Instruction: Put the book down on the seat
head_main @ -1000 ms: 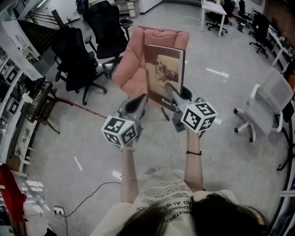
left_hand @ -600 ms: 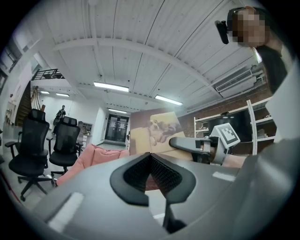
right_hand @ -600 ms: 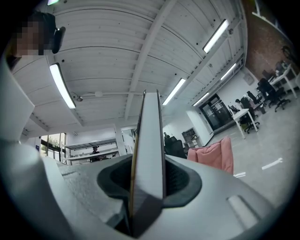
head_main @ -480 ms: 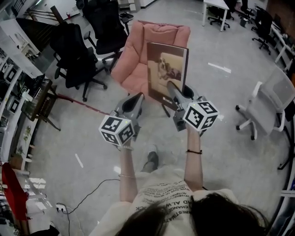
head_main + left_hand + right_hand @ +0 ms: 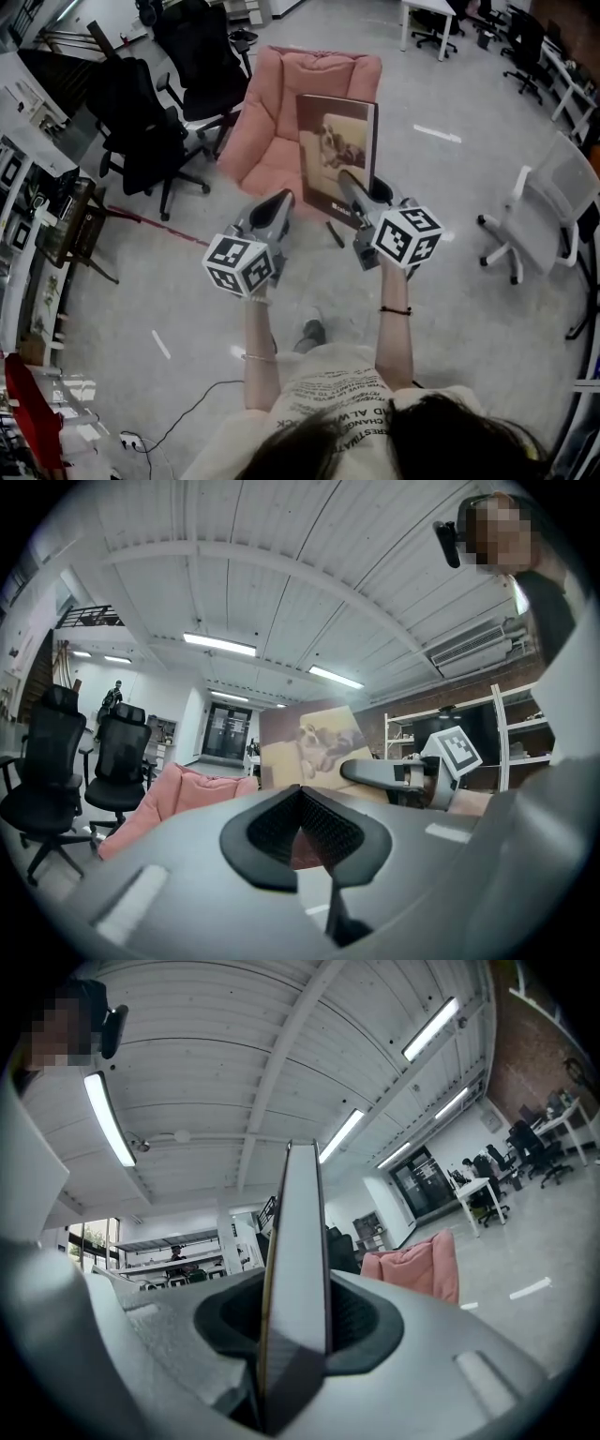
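A brown hardcover book [image 5: 337, 155] with a dog photo on its cover stands upright in the air. My right gripper [image 5: 349, 183] is shut on its lower edge. In the right gripper view the book's thin edge [image 5: 298, 1260] rises from between the pads. The pink cushioned chair [image 5: 272, 159] lies just beyond the book, and its seat shows to the book's left. My left gripper [image 5: 281, 199] hovers beside the book at the left, shut and holding nothing. From the left gripper view I see the book [image 5: 309, 747], the right gripper [image 5: 375, 772] and the pink chair [image 5: 187, 794].
Black office chairs [image 5: 141, 122] stand to the left of the pink chair. A light grey swivel chair [image 5: 548, 206] is at the right. A wooden stand [image 5: 75, 220] sits at the far left, and a cable [image 5: 187, 394] runs over the floor near the person's feet.
The view has shifted a little as the person steps, and a foot now shows below. The book stays upright in the right gripper, and both grippers keep their pose.
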`<state>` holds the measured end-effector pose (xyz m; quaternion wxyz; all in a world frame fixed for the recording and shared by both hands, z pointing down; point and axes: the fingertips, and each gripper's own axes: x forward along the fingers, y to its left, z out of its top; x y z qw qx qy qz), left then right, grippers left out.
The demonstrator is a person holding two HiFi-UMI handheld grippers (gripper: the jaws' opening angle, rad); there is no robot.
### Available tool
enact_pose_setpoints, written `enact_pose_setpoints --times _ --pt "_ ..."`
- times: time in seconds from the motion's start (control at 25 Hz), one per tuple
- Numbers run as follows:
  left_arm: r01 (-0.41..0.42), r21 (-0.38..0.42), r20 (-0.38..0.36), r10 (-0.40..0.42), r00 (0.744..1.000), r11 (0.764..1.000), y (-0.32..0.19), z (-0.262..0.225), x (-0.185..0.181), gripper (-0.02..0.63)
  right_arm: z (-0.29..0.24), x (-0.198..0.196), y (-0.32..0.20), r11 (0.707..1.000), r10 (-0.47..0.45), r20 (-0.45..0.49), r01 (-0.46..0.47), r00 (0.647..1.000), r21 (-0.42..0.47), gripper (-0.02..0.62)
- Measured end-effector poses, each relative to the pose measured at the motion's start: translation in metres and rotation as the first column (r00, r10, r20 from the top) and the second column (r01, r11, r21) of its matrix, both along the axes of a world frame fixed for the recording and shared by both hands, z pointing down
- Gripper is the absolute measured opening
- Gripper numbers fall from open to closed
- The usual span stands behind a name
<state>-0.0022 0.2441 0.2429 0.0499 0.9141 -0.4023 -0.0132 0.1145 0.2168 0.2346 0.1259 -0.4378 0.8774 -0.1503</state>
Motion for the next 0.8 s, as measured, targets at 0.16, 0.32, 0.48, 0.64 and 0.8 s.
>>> enact_pose_setpoints --times 0.16,0.32,0.48,0.64,0.8 --pt "-0.024 -0.020 0.014 0.024 1.000 1.000 -0.029 0.010 -0.003 -0.002 0.010 -0.005 -0.025 1.000 0.011 0.021 -0.011 1.000 -0.015 0.144" --pt "-0.037 -0.026 0.013 0.037 0.999 0.999 -0.067 0.011 -0.014 -0.002 0.013 -0.016 -0.059 1.000 0.017 0.013 -0.017 1.000 -0.026 0.144" --pt "-0.054 -0.027 0.008 0.054 0.998 0.998 -0.093 0.007 -0.020 -0.003 0.011 -0.021 -0.084 0.999 0.035 0.006 -0.035 0.999 -0.036 0.144" --pt "-0.057 -0.016 0.001 0.057 0.998 0.998 -0.119 0.004 -0.030 -0.003 0.011 -0.030 -0.109 0.999 0.041 0.003 -0.040 0.999 -0.035 0.144" --pt "-0.063 -0.011 0.005 0.063 0.998 0.998 -0.146 0.003 -0.042 -0.002 0.011 -0.041 -0.135 0.998 0.047 0.000 -0.047 0.999 -0.032 0.144"
